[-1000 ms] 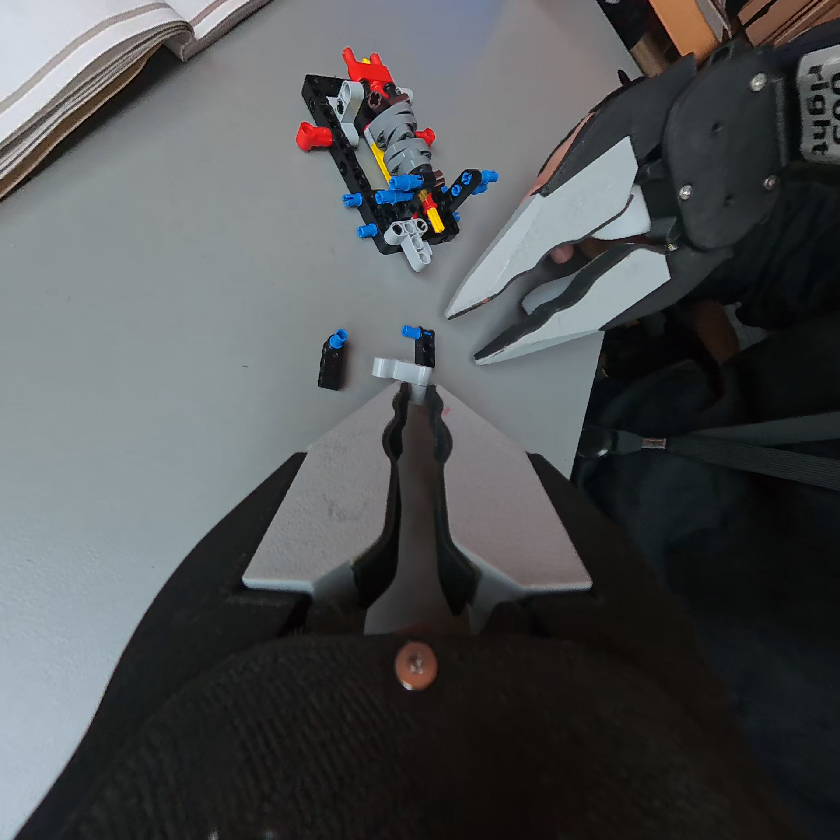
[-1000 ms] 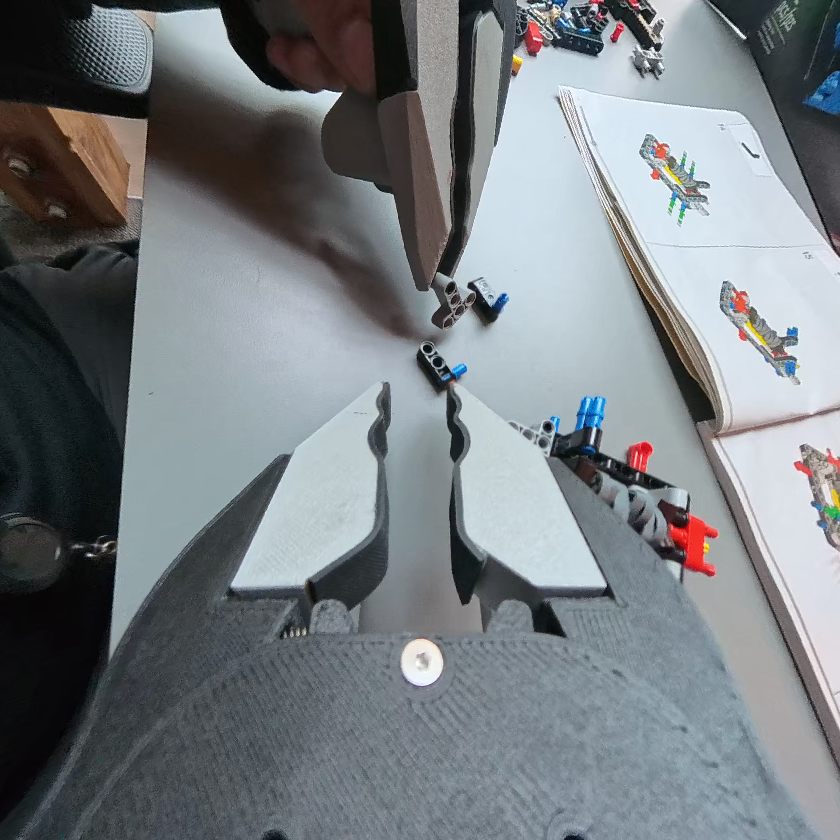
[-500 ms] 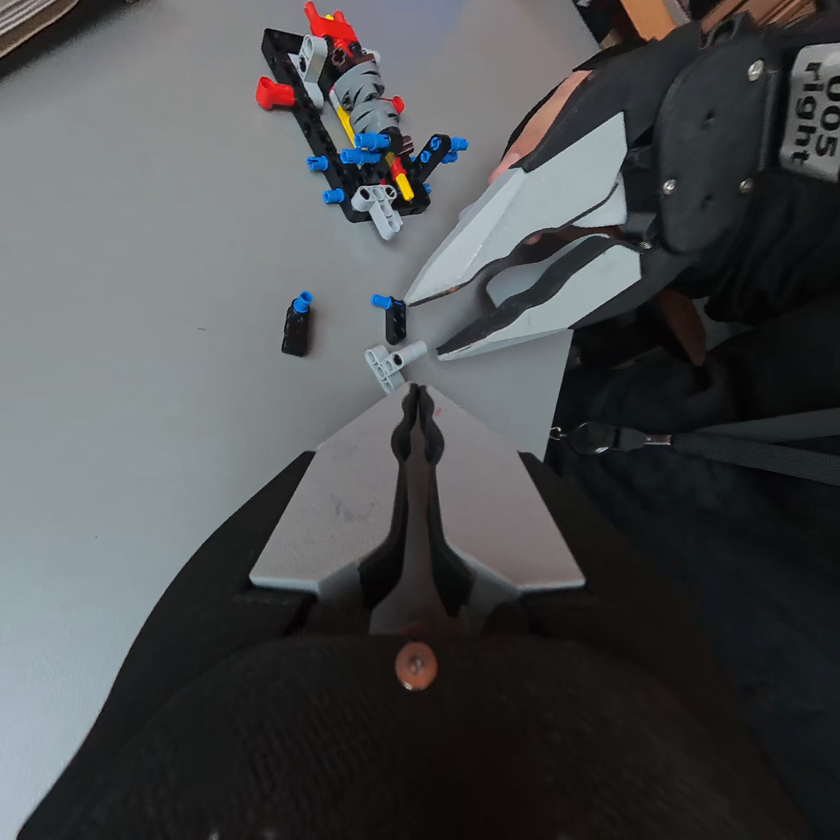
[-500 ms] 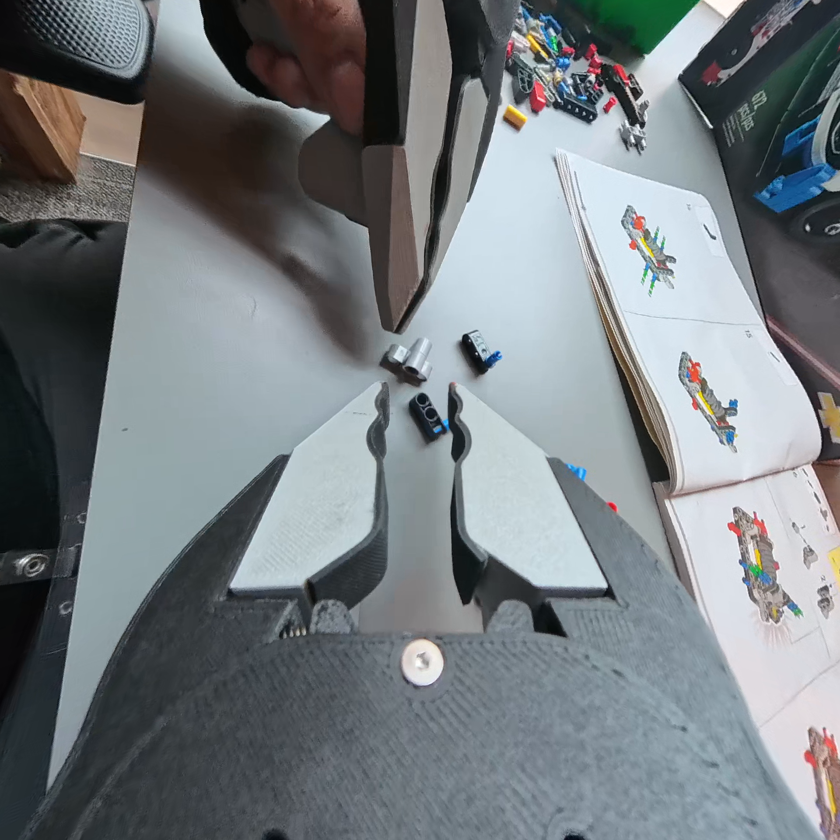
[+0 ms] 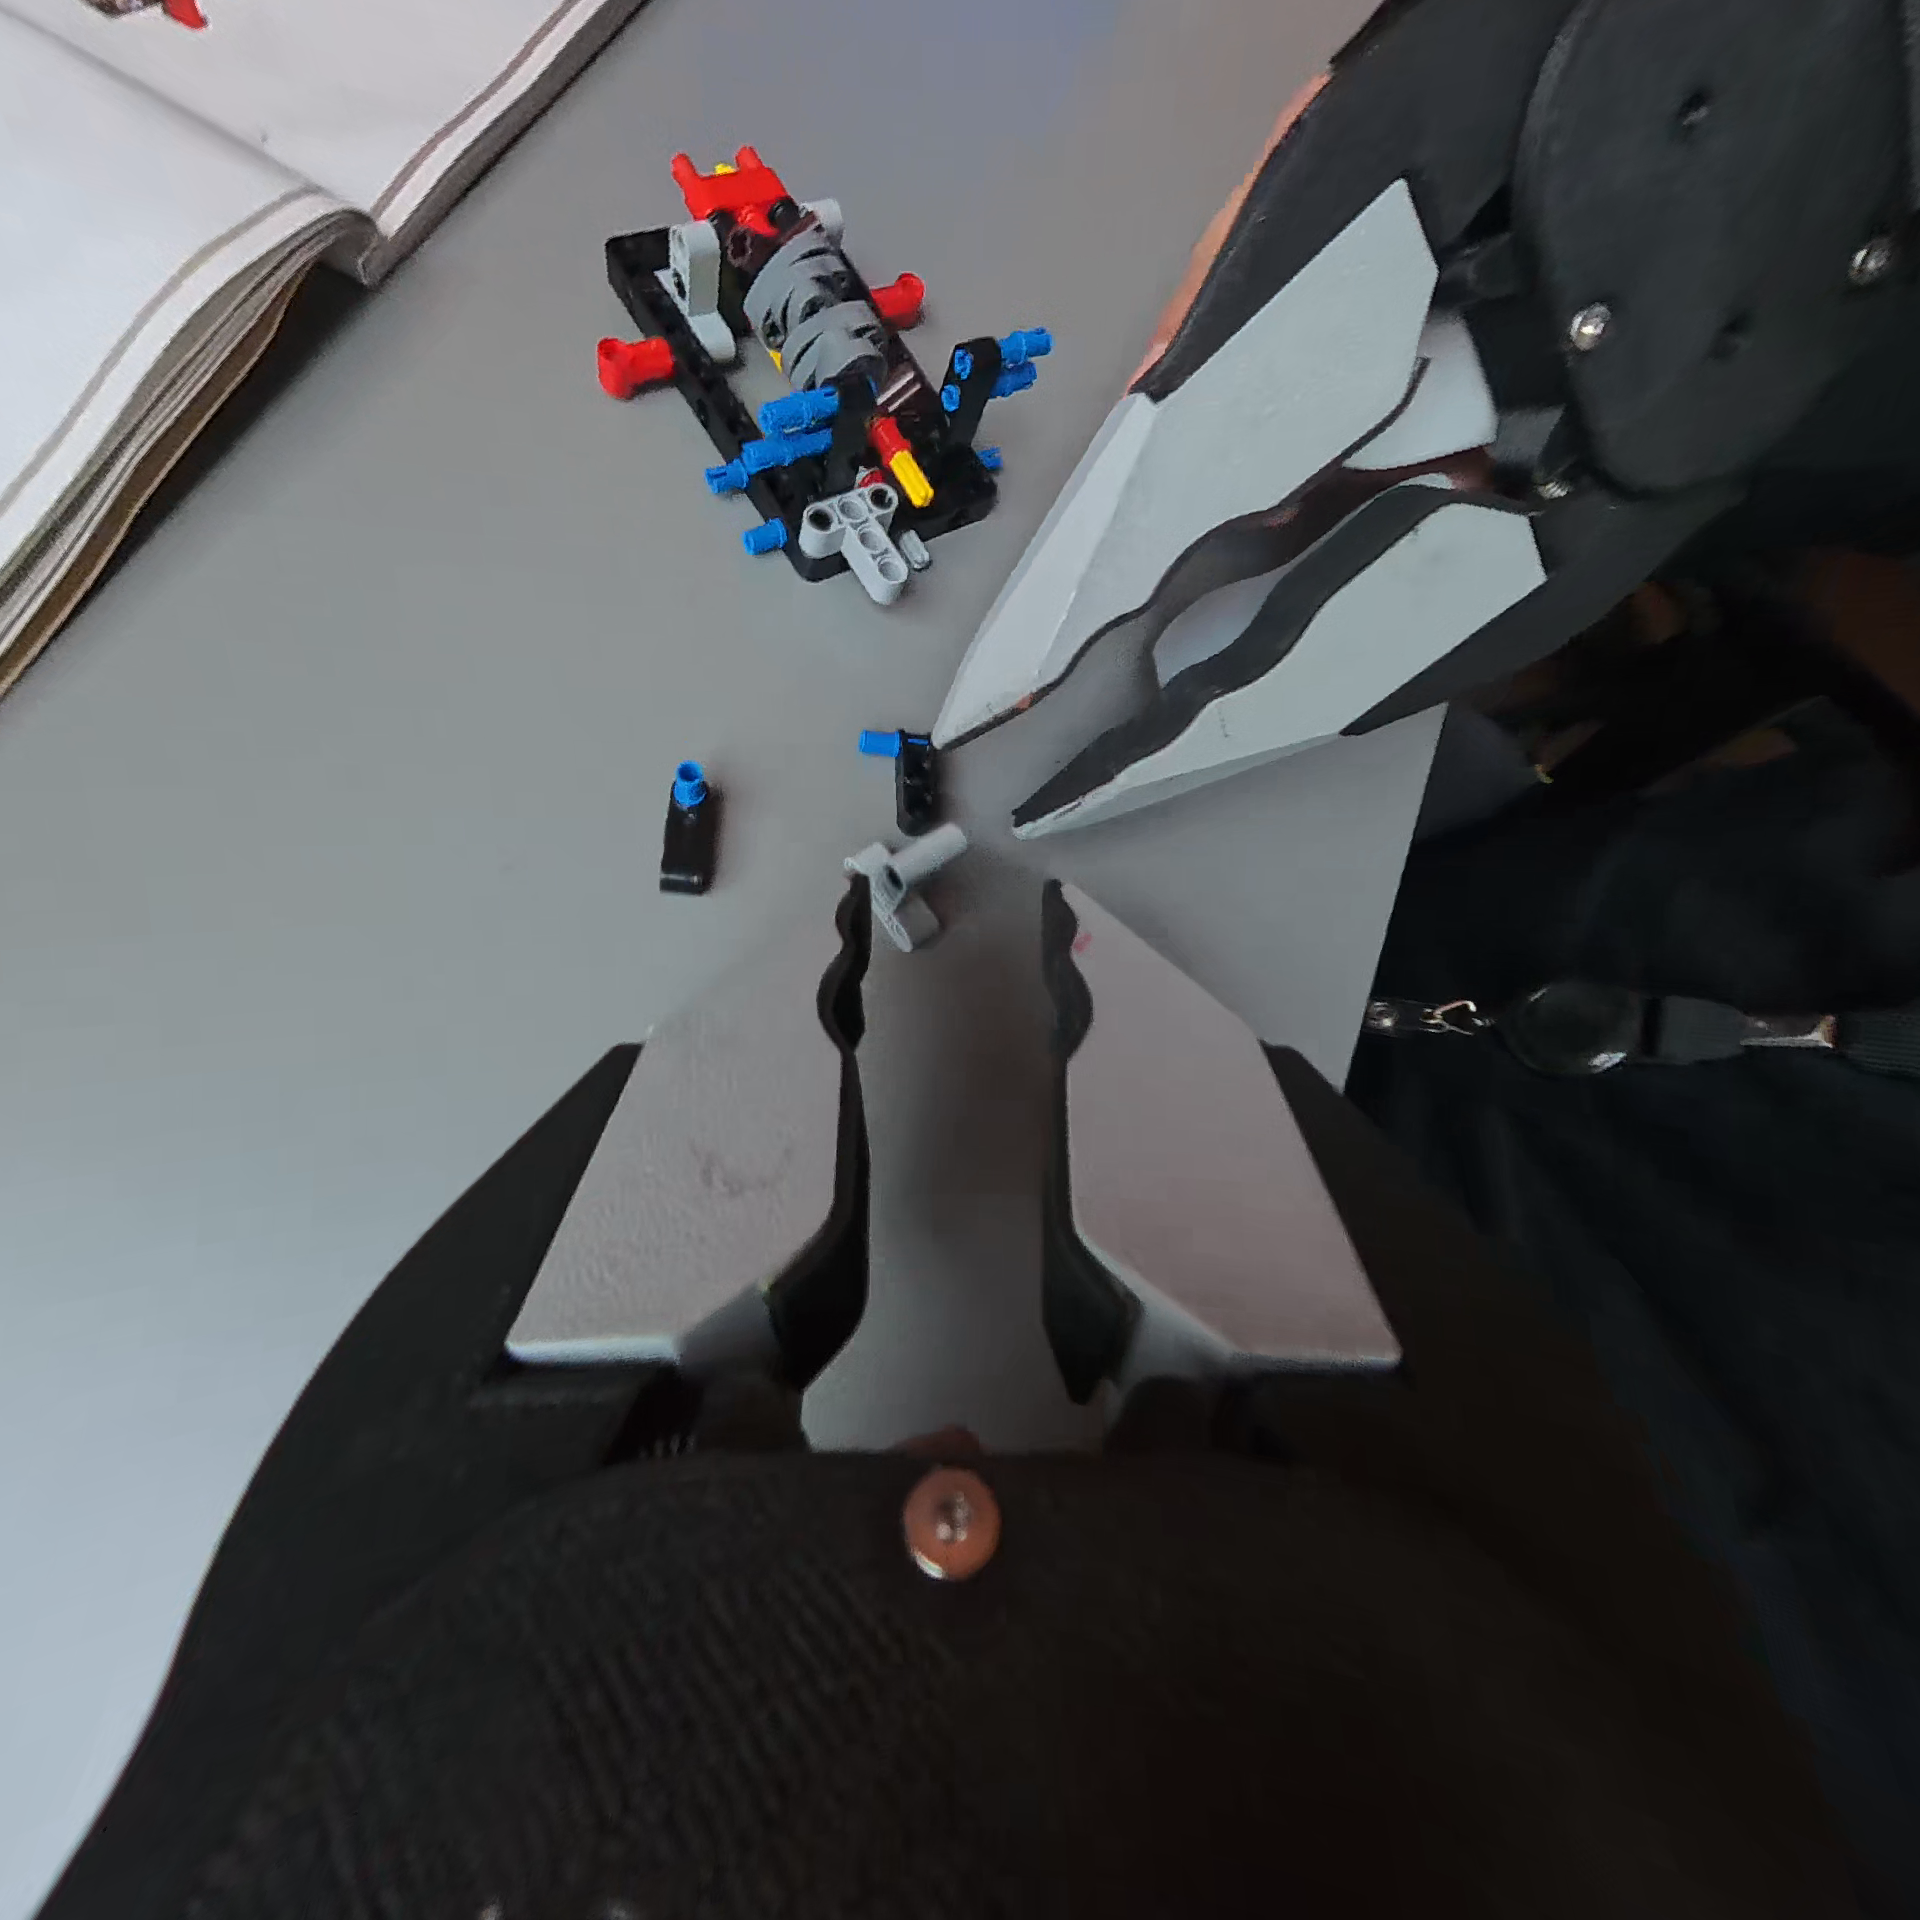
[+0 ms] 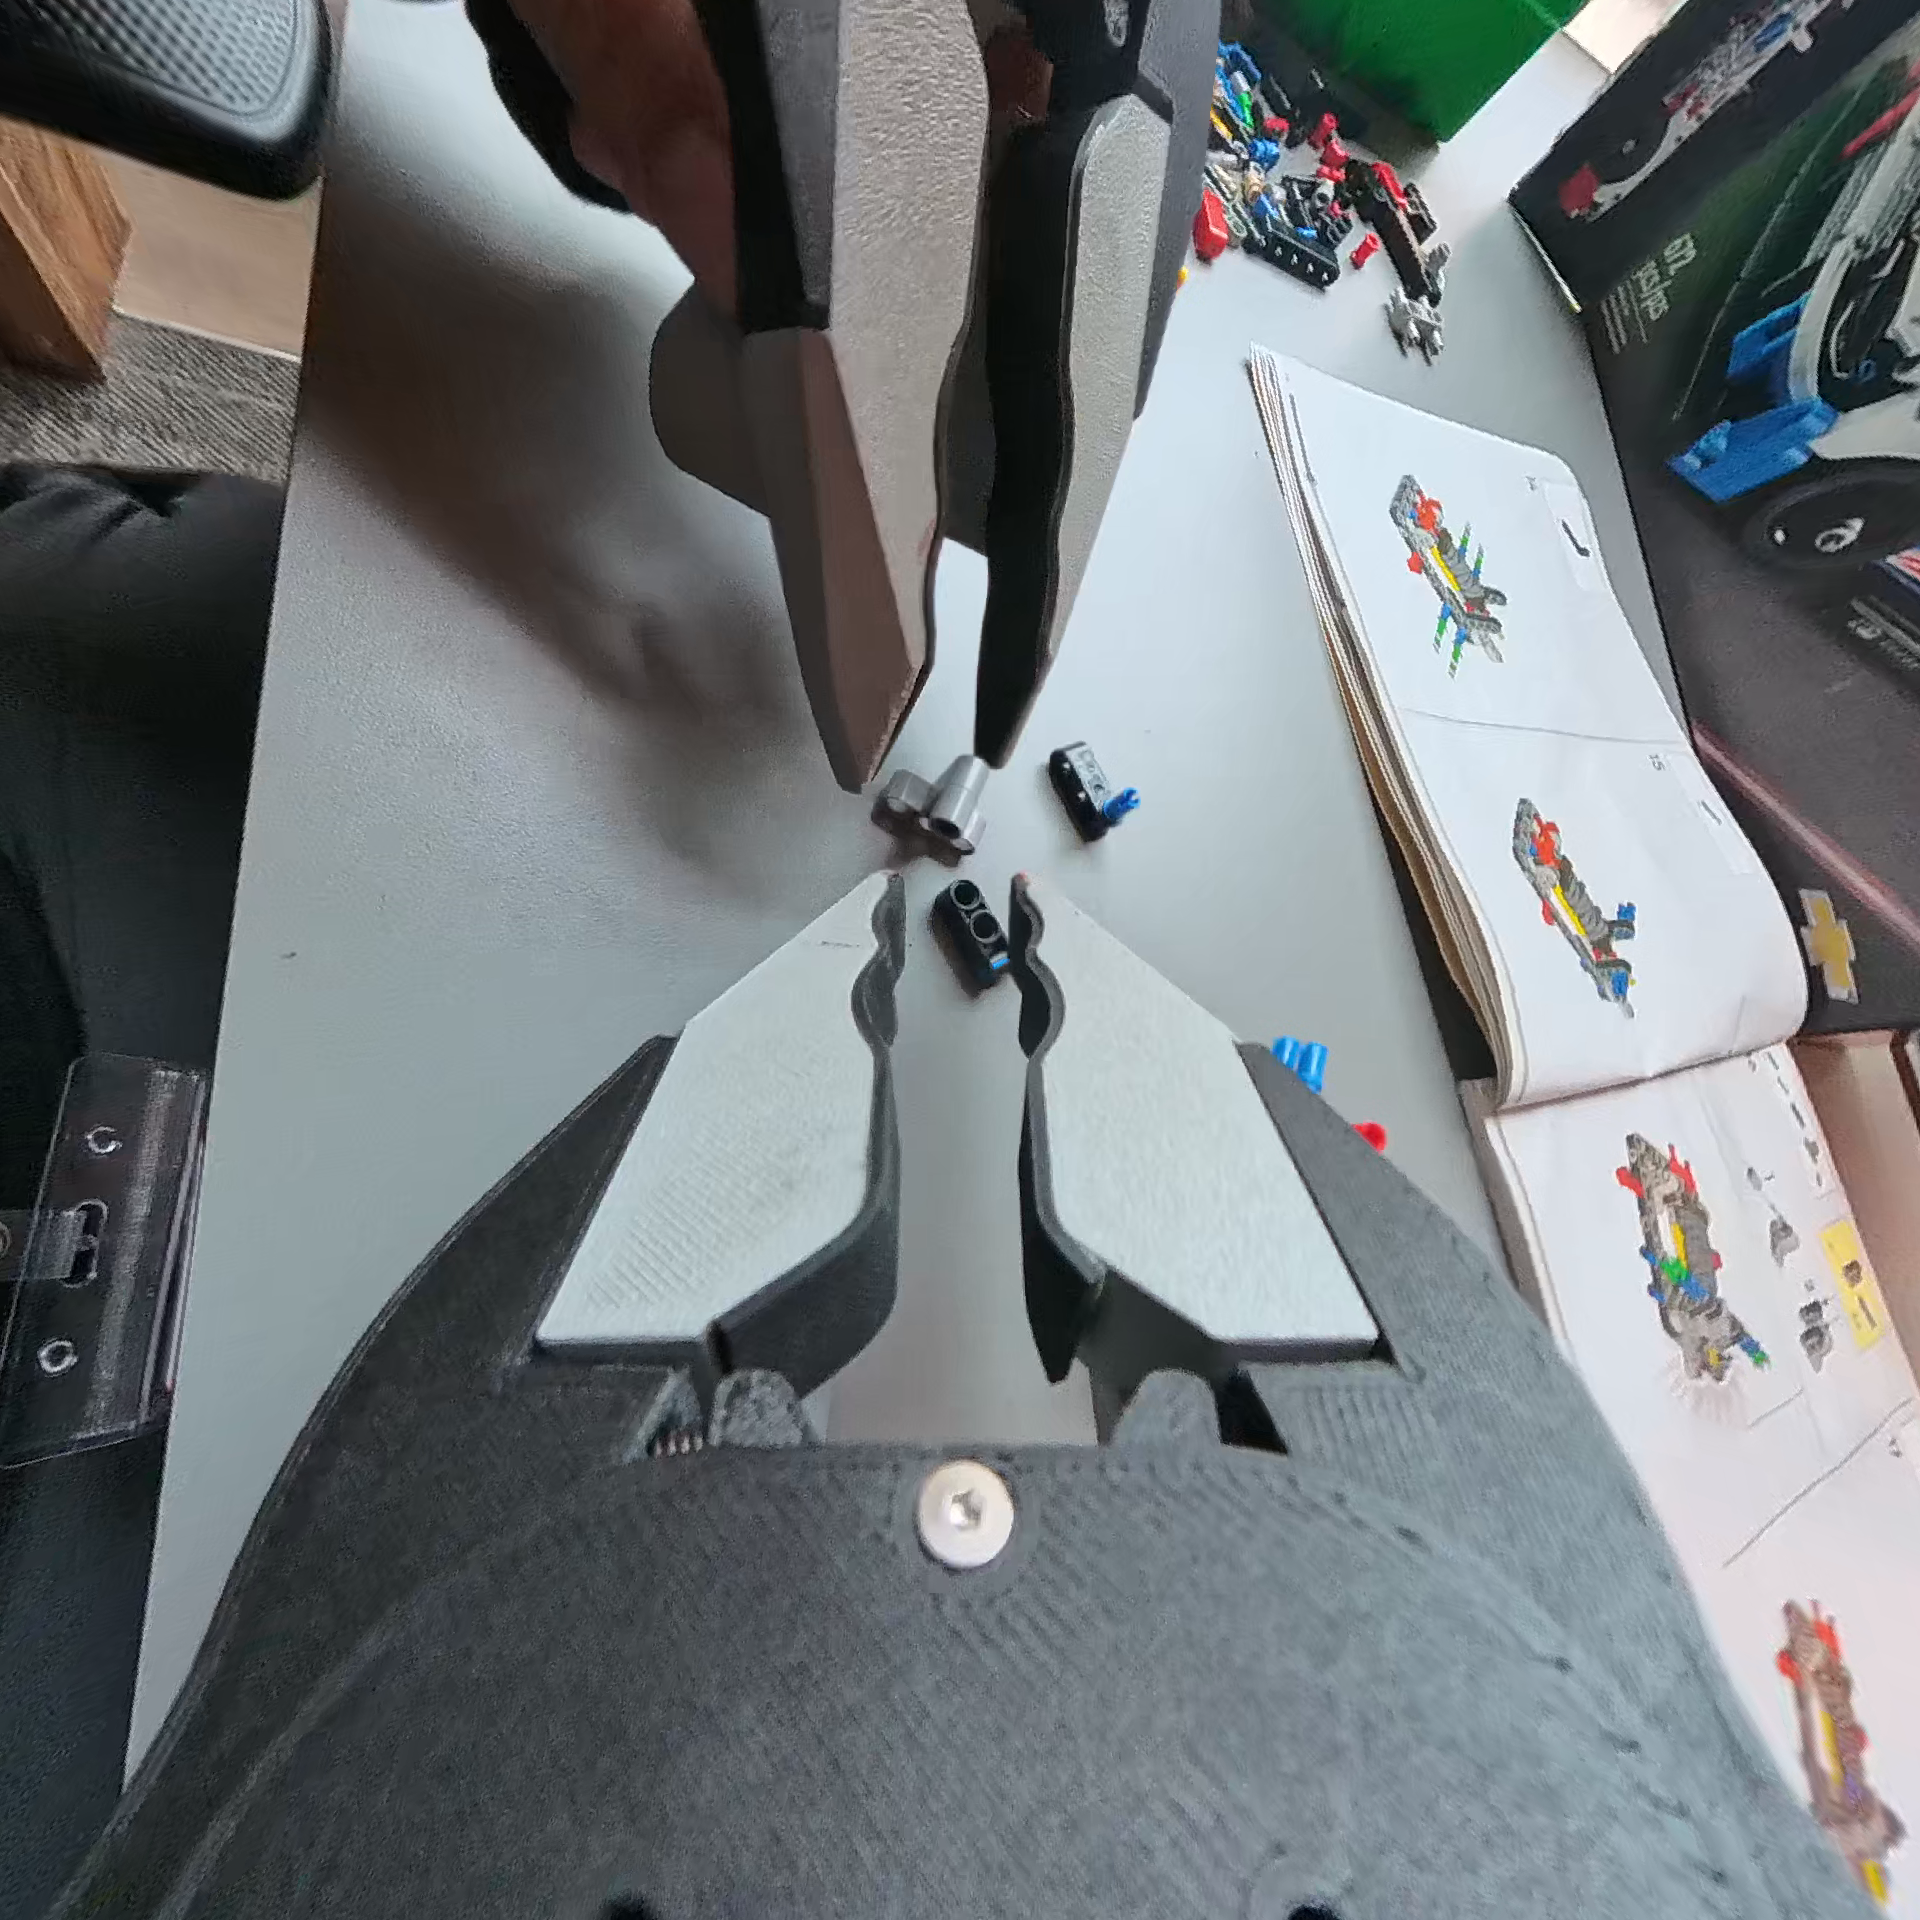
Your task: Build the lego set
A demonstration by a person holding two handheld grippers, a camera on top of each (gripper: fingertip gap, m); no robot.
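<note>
Lego chassis [image 5: 805, 364] lies beyond loose pieces; left gripper [image 5: 951, 904] and right gripper [image 6: 956, 899] fingers parted, empty.

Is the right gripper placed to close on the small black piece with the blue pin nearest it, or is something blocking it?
Probably yes. The right gripper is open, and the black piece with the blue pin lies on the table between its fingertips. The grey connector and left gripper sit just beyond, so a crowded but apparently unblocked grasp.
</note>
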